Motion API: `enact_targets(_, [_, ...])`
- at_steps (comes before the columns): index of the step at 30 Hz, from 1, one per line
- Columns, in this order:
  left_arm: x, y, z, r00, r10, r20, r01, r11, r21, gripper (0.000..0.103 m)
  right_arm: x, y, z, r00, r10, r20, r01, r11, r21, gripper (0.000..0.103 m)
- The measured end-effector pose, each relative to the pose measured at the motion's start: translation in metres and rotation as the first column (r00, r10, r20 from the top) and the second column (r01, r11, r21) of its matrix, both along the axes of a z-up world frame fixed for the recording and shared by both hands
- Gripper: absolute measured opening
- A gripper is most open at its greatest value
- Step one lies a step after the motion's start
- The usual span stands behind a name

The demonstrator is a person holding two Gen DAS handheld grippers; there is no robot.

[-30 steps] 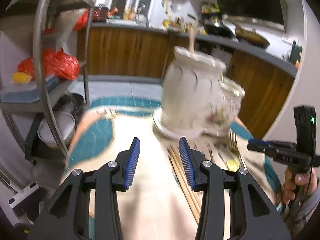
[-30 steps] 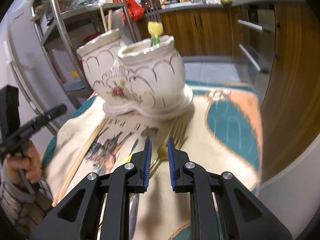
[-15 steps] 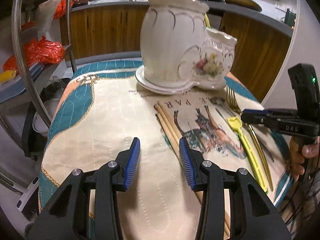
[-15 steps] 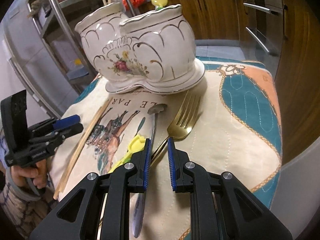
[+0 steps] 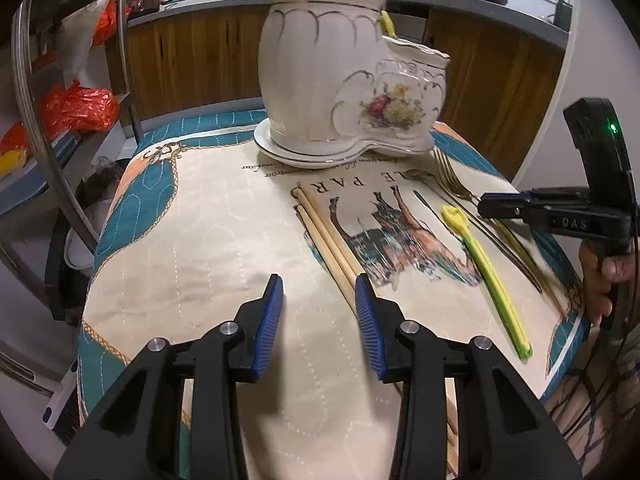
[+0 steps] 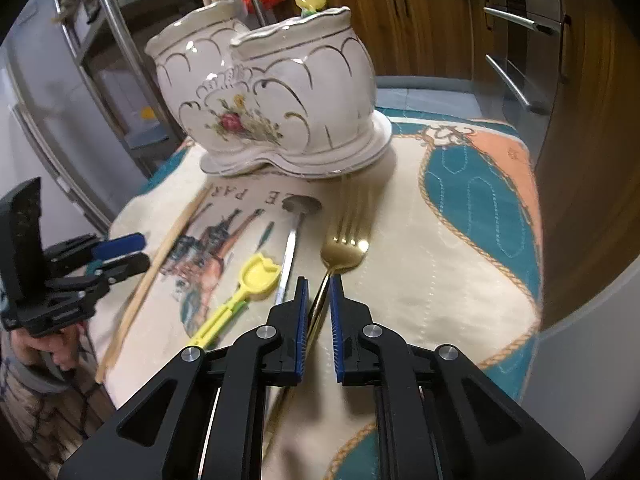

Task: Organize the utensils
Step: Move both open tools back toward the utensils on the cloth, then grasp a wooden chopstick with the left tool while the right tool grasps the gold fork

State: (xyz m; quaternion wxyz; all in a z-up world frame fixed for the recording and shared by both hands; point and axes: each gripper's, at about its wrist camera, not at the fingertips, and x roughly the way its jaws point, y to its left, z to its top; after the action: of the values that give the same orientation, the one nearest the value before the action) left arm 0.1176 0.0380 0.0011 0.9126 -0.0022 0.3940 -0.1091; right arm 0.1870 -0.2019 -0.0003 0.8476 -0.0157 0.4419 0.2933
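Note:
A white ceramic double-pot utensil holder [image 5: 344, 76] [image 6: 272, 96] stands at the far end of the table, with chopsticks and a yellow utensil inside. On the cloth lie wooden chopsticks [image 5: 328, 240] [image 6: 160, 264], a yellow plastic spoon [image 5: 484, 268] [image 6: 244, 296], a silver spoon [image 6: 294, 236] and a gold fork [image 5: 452, 176] [image 6: 344, 240]. My left gripper [image 5: 319, 292] is open and empty, its right finger over the chopsticks. My right gripper [image 6: 318, 292] [image 5: 492, 206] hovers with narrowly parted jaws around the fork's handle, not clamped.
The table carries a cream, teal and orange cloth [image 5: 192, 248] with a horse print. A metal shelf rack [image 5: 40, 128] with red bags stands to the left. Wooden kitchen cabinets [image 6: 440, 20] run behind, close to the table's right side.
Both grippers have pulled back from the holder and dropped lower, so more of the table shows. The right gripper now sits over the fork's handle; the left's right finger over the chopsticks.

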Motion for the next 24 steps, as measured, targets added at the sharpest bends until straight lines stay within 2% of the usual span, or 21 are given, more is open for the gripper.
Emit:
enact_targets(9, [-0.012, -0.005, 0.000, 1.000, -0.016, 0.003, 0.016, 1.000, -0.004, 0.034, 0.005, 0.010, 0.004, 0.999, 0.045, -0.029, -0.048, 0.990, -0.129, 0.011])
enact_targets(16, [-0.011, -0.005, 0.001, 0.999, -0.034, -0.011, 0.034, 0.999, 0.010, 0.034, 0.010, 0.021, 0.009, 0.993, 0.088, -0.078, -0.108, 0.945, -0.307, 0.011])
enact_targets(19, [-0.005, -0.004, 0.000, 1.000, -0.013, -0.028, 0.016, 0.997, 0.076, 0.025, 0.010, 0.021, 0.010, 0.992, 0.088, -0.092, -0.116, 0.923, -0.367, 0.011])
enact_targets(24, [0.001, 0.003, 0.004, 0.996, -0.028, -0.084, 0.031, 0.999, 0.038, 0.025, 0.008, 0.026, 0.010, 0.991, 0.086, -0.104, -0.121, 0.905, -0.408, 0.011])
